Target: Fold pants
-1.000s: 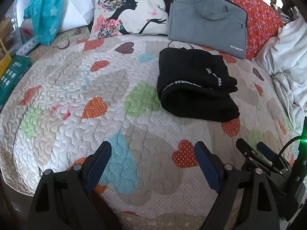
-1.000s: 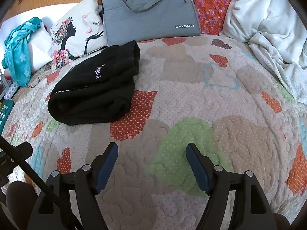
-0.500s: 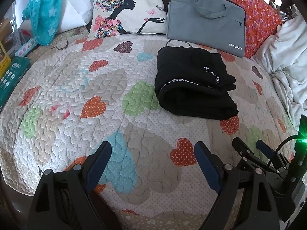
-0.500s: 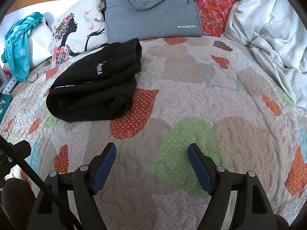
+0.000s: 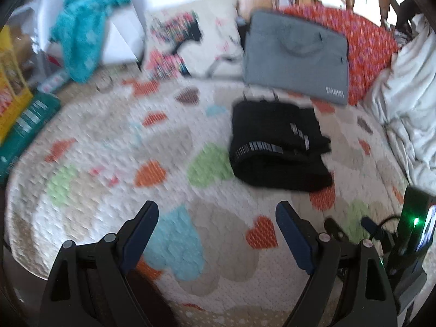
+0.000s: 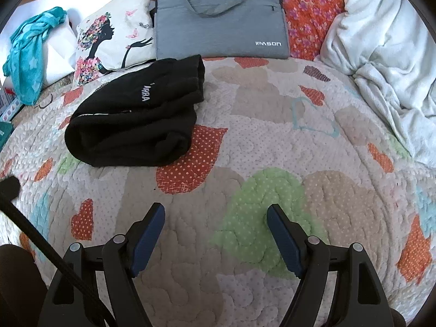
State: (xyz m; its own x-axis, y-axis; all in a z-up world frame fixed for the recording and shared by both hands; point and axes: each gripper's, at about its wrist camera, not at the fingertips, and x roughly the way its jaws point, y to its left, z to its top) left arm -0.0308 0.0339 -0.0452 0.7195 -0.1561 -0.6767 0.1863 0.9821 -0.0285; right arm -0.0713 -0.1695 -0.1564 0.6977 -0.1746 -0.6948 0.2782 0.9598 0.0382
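Black pants with white lettering lie folded in a compact bundle on the heart-patterned quilt. In the right wrist view the pants sit at the upper left. My left gripper is open and empty, held above the quilt, well short of the pants. My right gripper is open and empty, over the quilt, to the right of and nearer than the pants. The left wrist view is blurred.
A grey laptop bag leans at the back beside a printed pillow. A white blanket is heaped at the right. A teal cloth lies far left. Boxes stand at the left bed edge.
Both grippers have drawn back and up a little from the pants; the left one is moving, so its view is blurred. The pants have not moved.
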